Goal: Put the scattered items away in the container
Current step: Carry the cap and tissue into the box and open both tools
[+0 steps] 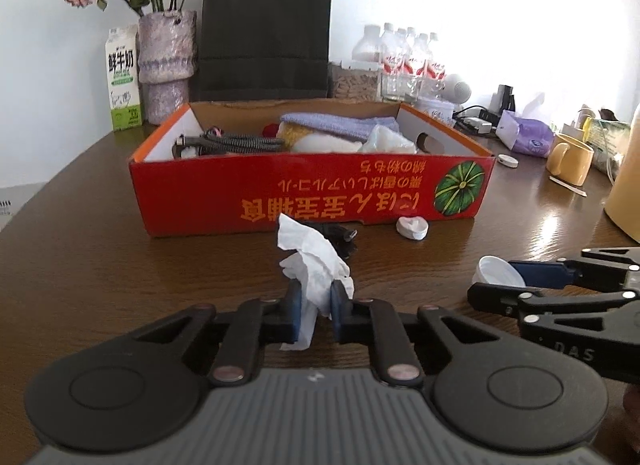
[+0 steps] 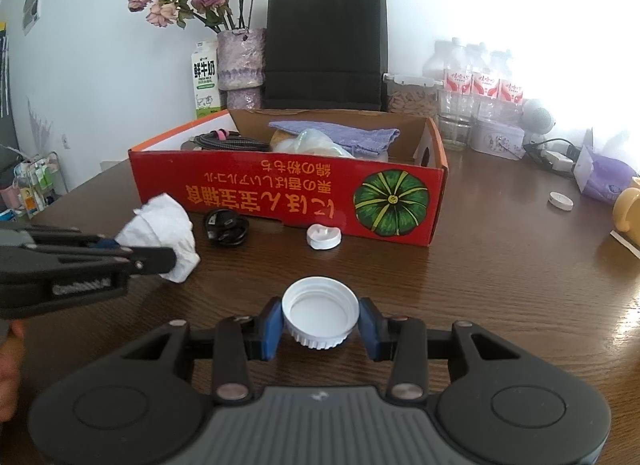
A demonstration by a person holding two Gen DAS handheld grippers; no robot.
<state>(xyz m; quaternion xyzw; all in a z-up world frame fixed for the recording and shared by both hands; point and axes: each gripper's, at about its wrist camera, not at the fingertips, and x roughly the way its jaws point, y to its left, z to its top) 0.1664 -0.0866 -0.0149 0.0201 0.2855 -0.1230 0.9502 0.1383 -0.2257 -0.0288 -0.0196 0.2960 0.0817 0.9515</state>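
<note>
1. The worktop (image 2: 500, 285) is brown wood. On it, at the far middle, stands the red box (image 2: 288, 201), open at the top, and it already holds a purple cloth (image 2: 340, 133), a grey cable (image 2: 232, 141) and some pale soft things.
2. The left tongs (image 1: 314, 297) are clamped on a crumpled white tissue (image 1: 312, 261), which stands just in front of the near wall of the box. I cannot tell if the tissue is lifted or touches the wood.
3. The right tongs (image 2: 320, 323) are clamped on a white bottle cap (image 2: 320, 315), open side up, at the near middle of the worktop.
4. A black coiled cable (image 2: 226, 227) and a small white piece (image 2: 324, 237) lie loose close against the near wall of the box. A small white lid (image 2: 560, 200) lies at the far right.
5. I judge that the picking step is finished for both hands. The next move calls for raising each thing above the near wall of the box, carrying it over the inside, and only then letting go.
</note>
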